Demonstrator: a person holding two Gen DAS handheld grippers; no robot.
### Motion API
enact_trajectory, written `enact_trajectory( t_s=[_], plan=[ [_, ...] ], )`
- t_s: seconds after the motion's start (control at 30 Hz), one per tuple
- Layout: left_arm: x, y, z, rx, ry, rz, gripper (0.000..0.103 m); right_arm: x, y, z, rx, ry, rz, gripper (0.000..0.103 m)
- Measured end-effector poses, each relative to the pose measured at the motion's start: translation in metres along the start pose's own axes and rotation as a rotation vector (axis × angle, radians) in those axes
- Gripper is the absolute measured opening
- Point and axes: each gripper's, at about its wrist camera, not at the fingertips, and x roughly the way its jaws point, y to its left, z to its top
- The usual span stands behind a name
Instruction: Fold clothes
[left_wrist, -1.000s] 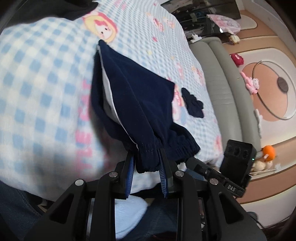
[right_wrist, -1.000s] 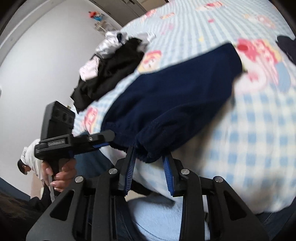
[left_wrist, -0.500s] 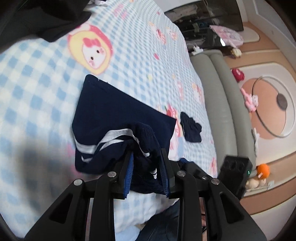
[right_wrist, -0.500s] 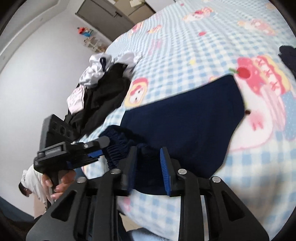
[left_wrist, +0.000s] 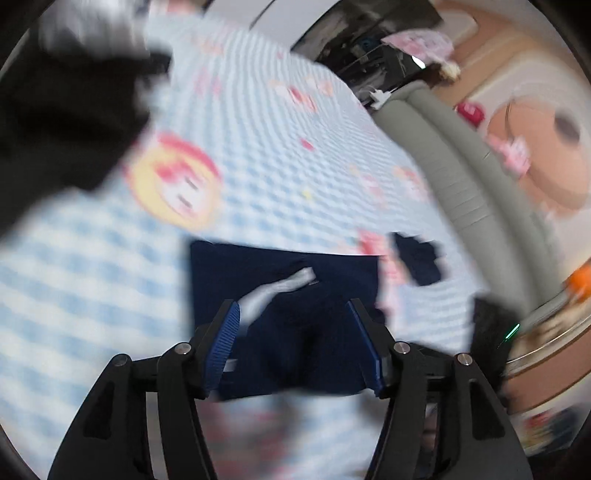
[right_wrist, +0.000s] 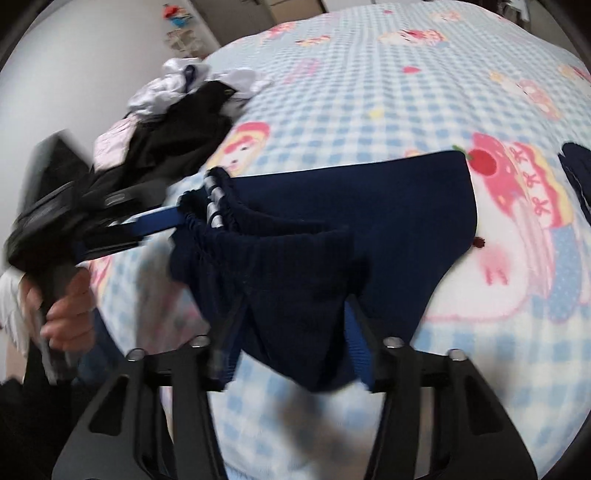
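Since the bed (right_wrist: 406, 92) fills most of both views, start there: blue-and-white check cover with cartoon prints, and the navy shorts (right_wrist: 388, 206) lie on it near the front edge, doubled over so the gathered waistband sits on top of the leg part. Up and to the left is a heap of other clothes (right_wrist: 177, 122), dark and white stuff, well apart from the shorts, and there's a small dark item (left_wrist: 417, 258) just beside the shorts' right side, can't tell what it is. Off the far side of the bed there's a grey sofa (left_wrist: 461, 177). Left tool (left_wrist: 293, 339) has its jaws spread wide with the navy fabric lying between them, not pinched as far as I can see, though that view is pretty smeared. Right tool (right_wrist: 291, 336) also looks spread, with the folded edge sagging in the gap between its fingers, and one finger is blurred so I wouldn't swear to it. My read is the first fold is basically laid down and this is the letting-go part. Next move probably wants both tools clear of the cloth without dragging the top layer, then a regrip at one side for a second fold.
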Motion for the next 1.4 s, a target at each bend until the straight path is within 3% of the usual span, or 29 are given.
enact_trajectory(
  t_s=[0.07, 0.27, 0.33, 0.4, 0.43, 0.47, 0.67, 0.8, 0.9, 0.93, 0.97, 1.0, 1.03, 1.1, 1.13, 1.3, 1.37, 1.4],
  plan=[
    [-0.003, -0.003, -0.006, 0.084, -0.002, 0.066, 0.061, -0.002, -0.006, 0.0, 0.036, -0.023, 0.005, 0.045],
    [0.034, -0.013, 0.003, 0.262, 0.039, 0.122, 0.061, -0.013, -0.013, -0.001, 0.093, -0.088, -0.002, 0.046],
    [0.045, -0.017, 0.007, 0.302, 0.065, 0.1, 0.061, -0.014, -0.015, -0.001, 0.101, -0.088, 0.022, 0.046],
    [0.056, -0.018, 0.004, 0.319, 0.153, 0.055, 0.06, -0.009, -0.015, -0.004, 0.077, -0.043, 0.046, 0.045],
    [0.06, -0.019, 0.002, 0.326, 0.191, 0.032, 0.058, -0.006, -0.014, -0.005, 0.061, -0.025, 0.044, 0.038],
    [0.058, -0.019, -0.003, 0.33, 0.205, 0.009, 0.054, -0.006, -0.014, -0.007, 0.044, -0.019, 0.036, 0.031],
    [0.035, -0.007, -0.032, 0.303, 0.279, -0.047, 0.028, -0.012, -0.022, -0.004, 0.073, -0.069, 0.014, 0.02],
    [0.021, 0.005, -0.037, 0.265, 0.273, -0.061, 0.027, -0.008, -0.015, 0.003, 0.061, -0.08, -0.009, 0.02],
    [0.008, 0.009, -0.029, 0.231, 0.209, -0.095, 0.029, -0.011, -0.014, 0.006, 0.073, -0.08, 0.021, 0.026],
    [0.006, 0.009, -0.026, 0.22, 0.19, -0.101, 0.042, -0.011, -0.015, 0.007, 0.075, -0.08, 0.036, 0.028],
    [0.008, 0.008, -0.021, 0.207, 0.176, -0.095, 0.063, -0.011, -0.016, 0.008, 0.07, -0.078, 0.042, 0.028],
    [0.013, 0.009, -0.018, 0.195, 0.18, -0.091, 0.065, -0.009, -0.015, 0.011, 0.059, -0.07, 0.038, 0.028],
    [0.018, 0.008, -0.014, 0.185, 0.184, -0.086, 0.063, -0.006, -0.014, 0.014, 0.041, -0.059, 0.032, 0.027],
    [0.031, 0.003, -0.011, 0.182, 0.194, -0.071, 0.023, 0.001, -0.01, 0.022, 0.0, -0.057, 0.018, 0.02],
    [0.032, -0.002, -0.009, 0.193, 0.183, -0.049, 0.018, 0.002, -0.008, 0.026, -0.009, -0.058, 0.009, 0.016],
    [0.011, -0.012, 0.002, 0.174, 0.041, -0.033, 0.015, -0.022, 0.007, 0.046, -0.049, -0.175, 0.0, 0.013],
    [0.016, -0.002, 0.005, 0.119, 0.037, 0.005, 0.018, -0.018, 0.007, 0.055, -0.035, -0.182, -0.014, 0.021],
    [0.028, 0.006, 0.004, 0.082, 0.072, 0.049, 0.02, -0.008, 0.005, 0.059, -0.021, -0.159, -0.044, 0.026]
  ],
)
